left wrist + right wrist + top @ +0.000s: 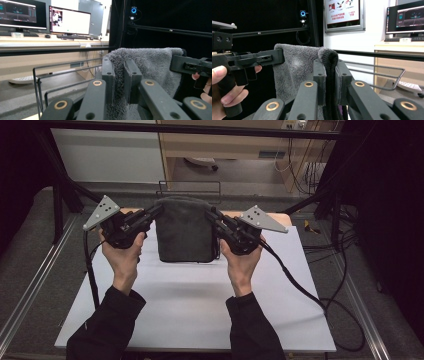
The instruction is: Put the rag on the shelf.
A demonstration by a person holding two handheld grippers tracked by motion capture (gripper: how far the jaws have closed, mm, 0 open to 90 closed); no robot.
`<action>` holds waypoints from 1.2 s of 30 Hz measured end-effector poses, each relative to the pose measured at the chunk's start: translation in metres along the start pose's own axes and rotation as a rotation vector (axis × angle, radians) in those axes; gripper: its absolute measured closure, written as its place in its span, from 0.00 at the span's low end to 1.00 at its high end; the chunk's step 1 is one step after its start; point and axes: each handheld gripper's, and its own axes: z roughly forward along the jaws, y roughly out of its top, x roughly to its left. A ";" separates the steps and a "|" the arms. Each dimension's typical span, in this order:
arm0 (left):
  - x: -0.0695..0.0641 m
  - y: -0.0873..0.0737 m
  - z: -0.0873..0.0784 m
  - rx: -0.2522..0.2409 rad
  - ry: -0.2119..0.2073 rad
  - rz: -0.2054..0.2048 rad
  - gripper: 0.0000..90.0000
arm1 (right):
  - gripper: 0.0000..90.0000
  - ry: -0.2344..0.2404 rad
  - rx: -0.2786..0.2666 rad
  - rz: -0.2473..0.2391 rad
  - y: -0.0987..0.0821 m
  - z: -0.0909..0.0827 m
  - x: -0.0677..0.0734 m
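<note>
Grey towel [184, 231] clamped by both grippers

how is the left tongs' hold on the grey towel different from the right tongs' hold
The left tongs pinch the towel at its upper left corner; the right tongs pinch its upper right corner. In the left gripper view the left tongs clamp a fluffy single fold, while in the right gripper view the right tongs clamp a thicker, darker hemmed edge. Both are shut on the towel, holding it hanging above the table.
</note>
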 end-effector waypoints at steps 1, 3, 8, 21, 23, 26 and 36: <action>0.000 0.002 0.001 -0.002 0.000 0.001 0.90 | 0.92 -0.002 -0.004 -0.004 0.002 0.001 -0.001; 0.001 0.006 0.004 -0.013 0.001 -0.003 0.90 | 0.92 -0.004 -0.014 -0.004 0.007 0.002 -0.002; 0.002 0.018 0.010 -0.041 0.004 -0.004 0.90 | 0.92 -0.012 -0.036 -0.017 0.019 0.005 -0.004; 0.006 0.045 0.022 -0.073 0.023 0.007 0.90 | 0.92 -0.036 -0.081 -0.028 0.045 0.019 -0.009; 0.007 0.049 0.024 -0.079 0.026 0.006 0.89 | 0.92 -0.039 -0.092 -0.023 0.049 0.022 -0.010; 0.009 0.055 0.027 -0.089 0.028 0.005 0.89 | 0.92 -0.044 -0.105 -0.018 0.055 0.026 -0.012; 0.014 0.071 0.039 -0.110 0.038 0.004 0.90 | 0.92 -0.051 -0.124 -0.022 0.073 0.037 -0.018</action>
